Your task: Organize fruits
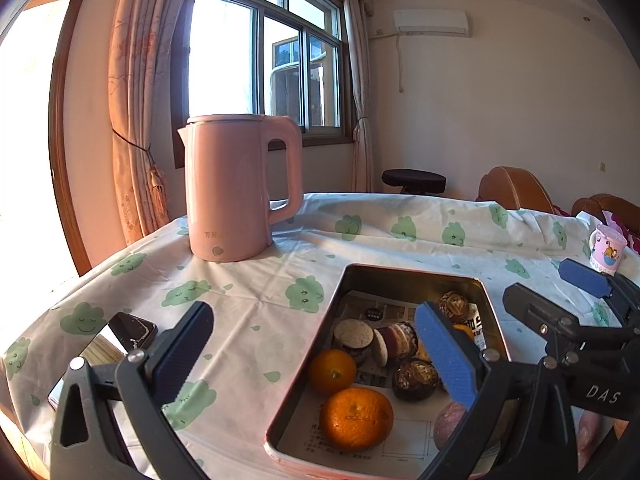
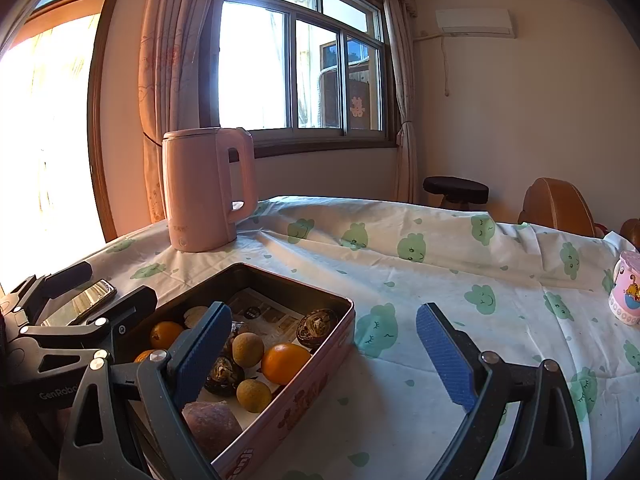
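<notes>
A pink rectangular tin (image 1: 412,274) (image 2: 320,380) lined with paper stands on the table. It holds oranges (image 1: 355,418) (image 2: 285,362), dark brown fruits (image 1: 414,380) (image 2: 224,376), small tan round fruits (image 2: 248,349) and a purplish fruit (image 2: 212,424). My left gripper (image 1: 316,356) is open and empty over the tin's left edge. My right gripper (image 2: 324,354) is open and empty over the tin's right edge; it also shows in the left wrist view (image 1: 560,300). The left gripper also shows in the right wrist view (image 2: 80,292).
A pink electric kettle (image 1: 236,188) (image 2: 206,190) stands at the far left of the table on a white cloth with green prints (image 1: 280,264). A phone (image 1: 100,344) (image 2: 80,300) lies at the left. A pink cartoon mug (image 1: 606,250) (image 2: 626,288) stands at the right.
</notes>
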The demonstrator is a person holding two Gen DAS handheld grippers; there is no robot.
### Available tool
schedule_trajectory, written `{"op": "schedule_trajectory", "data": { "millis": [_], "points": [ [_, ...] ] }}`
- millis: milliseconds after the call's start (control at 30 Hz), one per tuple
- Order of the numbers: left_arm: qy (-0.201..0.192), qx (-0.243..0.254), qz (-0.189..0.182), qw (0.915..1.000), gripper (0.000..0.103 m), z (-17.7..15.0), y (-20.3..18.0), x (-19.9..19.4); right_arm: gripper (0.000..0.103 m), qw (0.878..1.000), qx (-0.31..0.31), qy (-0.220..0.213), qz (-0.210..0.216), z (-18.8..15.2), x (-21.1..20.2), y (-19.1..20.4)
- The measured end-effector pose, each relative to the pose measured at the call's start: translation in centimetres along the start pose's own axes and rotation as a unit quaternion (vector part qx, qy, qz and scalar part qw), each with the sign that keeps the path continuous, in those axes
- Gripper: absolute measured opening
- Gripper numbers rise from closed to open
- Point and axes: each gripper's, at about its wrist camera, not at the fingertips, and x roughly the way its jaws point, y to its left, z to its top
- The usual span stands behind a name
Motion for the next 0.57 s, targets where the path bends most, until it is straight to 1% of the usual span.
{"op": "schedule_trajectory", "data": {
  "millis": [400, 500, 567],
  "points": [
    [0.004, -0.003, 0.002, 1.0000, 0.103, -0.1, 0.1, 0.1, 0.095, 1.000, 0.000, -0.002, 0.000, 0.0, -0.1, 0.0],
    [0.004, -0.002, 0.002, 1.0000, 0.103, -0.1, 0.1, 0.2, 0.095, 1.000, 0.007, -0.009, 0.003, 0.0, -0.4, -0.4],
    [0.003, -0.002, 0.000, 1.0000, 0.103, -0.2, 0.2, 0.2, 0.095, 1.000, 0.015, -0.002, 0.004, 0.0, -0.5, -1.0]
  ]
}}
